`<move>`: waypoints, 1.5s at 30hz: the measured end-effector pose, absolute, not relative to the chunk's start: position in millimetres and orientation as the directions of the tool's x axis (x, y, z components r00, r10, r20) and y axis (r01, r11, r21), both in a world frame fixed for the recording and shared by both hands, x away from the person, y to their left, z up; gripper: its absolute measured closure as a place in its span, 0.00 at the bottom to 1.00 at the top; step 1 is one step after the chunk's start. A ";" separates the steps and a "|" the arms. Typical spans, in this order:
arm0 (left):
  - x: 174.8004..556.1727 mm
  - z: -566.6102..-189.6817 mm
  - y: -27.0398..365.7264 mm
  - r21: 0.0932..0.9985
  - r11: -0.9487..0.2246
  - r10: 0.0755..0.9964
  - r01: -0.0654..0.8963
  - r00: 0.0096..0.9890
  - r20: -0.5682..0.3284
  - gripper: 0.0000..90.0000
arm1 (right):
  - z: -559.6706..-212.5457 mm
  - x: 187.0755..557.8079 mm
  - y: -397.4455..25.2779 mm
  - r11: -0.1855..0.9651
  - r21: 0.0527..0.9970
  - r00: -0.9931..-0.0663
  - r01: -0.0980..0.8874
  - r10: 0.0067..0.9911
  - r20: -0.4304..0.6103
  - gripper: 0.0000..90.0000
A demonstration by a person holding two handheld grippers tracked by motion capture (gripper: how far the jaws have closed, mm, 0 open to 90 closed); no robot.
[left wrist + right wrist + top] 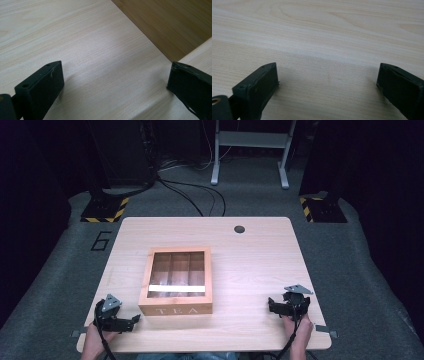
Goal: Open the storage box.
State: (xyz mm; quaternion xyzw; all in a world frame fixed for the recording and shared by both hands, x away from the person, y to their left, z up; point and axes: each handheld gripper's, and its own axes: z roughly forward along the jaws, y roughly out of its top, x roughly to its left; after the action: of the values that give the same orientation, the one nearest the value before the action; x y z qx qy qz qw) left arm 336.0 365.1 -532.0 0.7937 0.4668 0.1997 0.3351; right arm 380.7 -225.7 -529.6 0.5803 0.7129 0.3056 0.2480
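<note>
Spanning most of the high view, the worktop point(250, 265) is pale wood with a small dark hole point(239, 229) near its far edge. On it, left of centre and close to the near edge, sits the tea box point(177, 280), a wooden case with a clear lid, three compartments under it and "TEA" on its front wall. The left claw point(134, 319) rests at the near left corner, just beside the box's front left corner, its jaws spread wide with nothing between them. The right claw point(270, 304) rests near the near right corner, well apart from the box, also wide and holding nothing.
</note>
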 end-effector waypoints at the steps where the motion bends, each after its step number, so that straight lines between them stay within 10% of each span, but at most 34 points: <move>1: 336.0 -532.0 365.1 0.718 -0.340 0.875 0.607 0.485 0.004 0.01 | -529.6 380.7 -225.8 0.140 0.723 -0.204 0.676 0.979 0.002 0.04; 45: 331.9 -504.0 328.1 0.859 -0.224 0.814 0.460 0.573 -0.095 0.00 | -529.5 380.7 -225.8 0.140 0.723 -0.204 0.676 0.979 0.002 0.04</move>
State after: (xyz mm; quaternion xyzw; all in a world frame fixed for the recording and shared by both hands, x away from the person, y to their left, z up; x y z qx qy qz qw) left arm 331.9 328.1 -504.0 0.7582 0.4201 0.1923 0.4602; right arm 380.7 -225.8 -529.5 0.5801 0.7132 0.3058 0.2476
